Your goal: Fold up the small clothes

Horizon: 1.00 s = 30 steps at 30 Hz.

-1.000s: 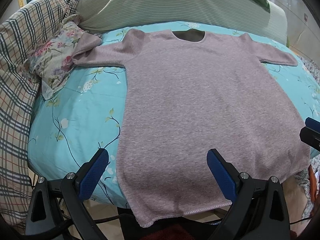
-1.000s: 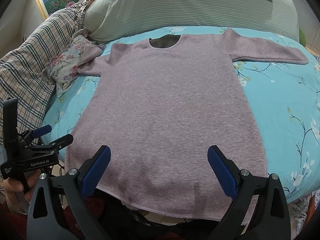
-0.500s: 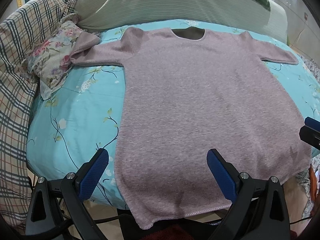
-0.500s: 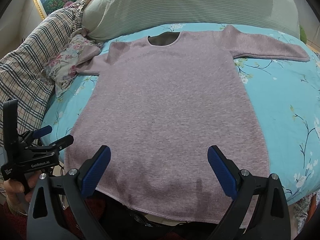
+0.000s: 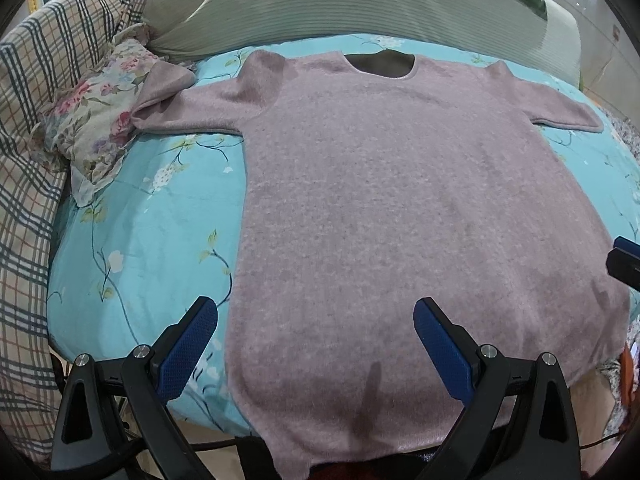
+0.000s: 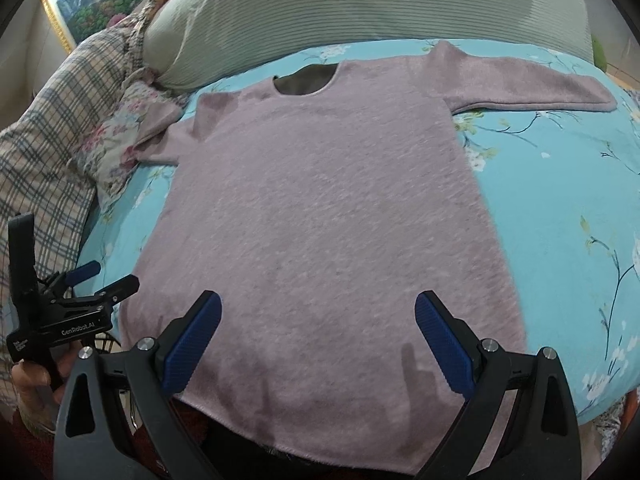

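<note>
Beyond both wide-open, empty claws, left claw (image 5: 316, 340) and right claw (image 6: 318, 338), pink sweater (image 5: 400, 200), hem partly hidden.

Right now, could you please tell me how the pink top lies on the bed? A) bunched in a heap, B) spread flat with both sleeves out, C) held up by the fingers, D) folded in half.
B: the top lies flat on the bed, one sleeve out to each side, both grippers open near its hem.
</note>
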{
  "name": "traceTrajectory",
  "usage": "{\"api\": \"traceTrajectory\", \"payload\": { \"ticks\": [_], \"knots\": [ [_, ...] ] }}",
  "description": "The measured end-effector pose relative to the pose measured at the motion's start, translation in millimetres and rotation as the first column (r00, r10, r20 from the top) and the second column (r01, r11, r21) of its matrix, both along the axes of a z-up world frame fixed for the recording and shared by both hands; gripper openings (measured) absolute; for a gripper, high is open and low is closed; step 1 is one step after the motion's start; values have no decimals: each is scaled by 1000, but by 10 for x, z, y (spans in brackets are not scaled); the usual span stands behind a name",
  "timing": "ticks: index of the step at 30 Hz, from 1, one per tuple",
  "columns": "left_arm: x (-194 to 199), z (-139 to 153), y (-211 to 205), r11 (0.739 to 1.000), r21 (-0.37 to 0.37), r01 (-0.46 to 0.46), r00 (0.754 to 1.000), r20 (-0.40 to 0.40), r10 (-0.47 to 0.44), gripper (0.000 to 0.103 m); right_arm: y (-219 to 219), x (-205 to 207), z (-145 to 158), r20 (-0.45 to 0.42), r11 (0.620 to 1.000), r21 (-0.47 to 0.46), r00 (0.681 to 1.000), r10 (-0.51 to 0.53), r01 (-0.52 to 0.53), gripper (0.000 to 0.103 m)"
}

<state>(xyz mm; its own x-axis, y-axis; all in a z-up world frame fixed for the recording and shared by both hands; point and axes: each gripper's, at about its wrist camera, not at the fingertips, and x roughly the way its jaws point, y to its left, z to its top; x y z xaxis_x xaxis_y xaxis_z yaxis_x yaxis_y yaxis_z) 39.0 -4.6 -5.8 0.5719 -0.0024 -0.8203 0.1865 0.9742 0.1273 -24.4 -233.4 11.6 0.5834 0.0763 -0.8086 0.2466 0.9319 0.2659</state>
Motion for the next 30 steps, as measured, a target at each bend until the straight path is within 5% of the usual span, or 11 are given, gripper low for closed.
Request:
{"api": "traceTrajectory", "payload": {
  "ticks": [7, 13, 17, 21, 26, 30],
  "knots": [
    [326, -40, -25, 1000, -2, -1, 1000, -19, 1, 99, -551, 135, 37, 41, 997, 2, 996, -82, 82, 97],
    [636, -27, -90, 999, 43, 8, 1000, 11, -9, 99, -1632, 209, 49, 103, 958, -9, 953, -285, 288, 97],
    [814, -24, -102, 998, 59, -3, 1000, 13, 3, 99, -2617, 289, 31, 91, 881, 44, 877, -473, 471, 83],
    [919, -69, -159, 998, 58, -7, 1000, -16, 8, 99, -3591, 431, 47, 109, 783, 19, 777, -620, 622, 81],
    [992, -220, -342, 996, 94, 7, 998, -56, -2, 99, -4487, 546, -89, 111, 668, 83, 659, -744, 739, 71],
    [1100, -318, -486, 995, 98, 26, 995, -94, -17, 99, -5052, 651, -95, 147, 607, 64, 594, -791, 792, 71]
  ]
}}
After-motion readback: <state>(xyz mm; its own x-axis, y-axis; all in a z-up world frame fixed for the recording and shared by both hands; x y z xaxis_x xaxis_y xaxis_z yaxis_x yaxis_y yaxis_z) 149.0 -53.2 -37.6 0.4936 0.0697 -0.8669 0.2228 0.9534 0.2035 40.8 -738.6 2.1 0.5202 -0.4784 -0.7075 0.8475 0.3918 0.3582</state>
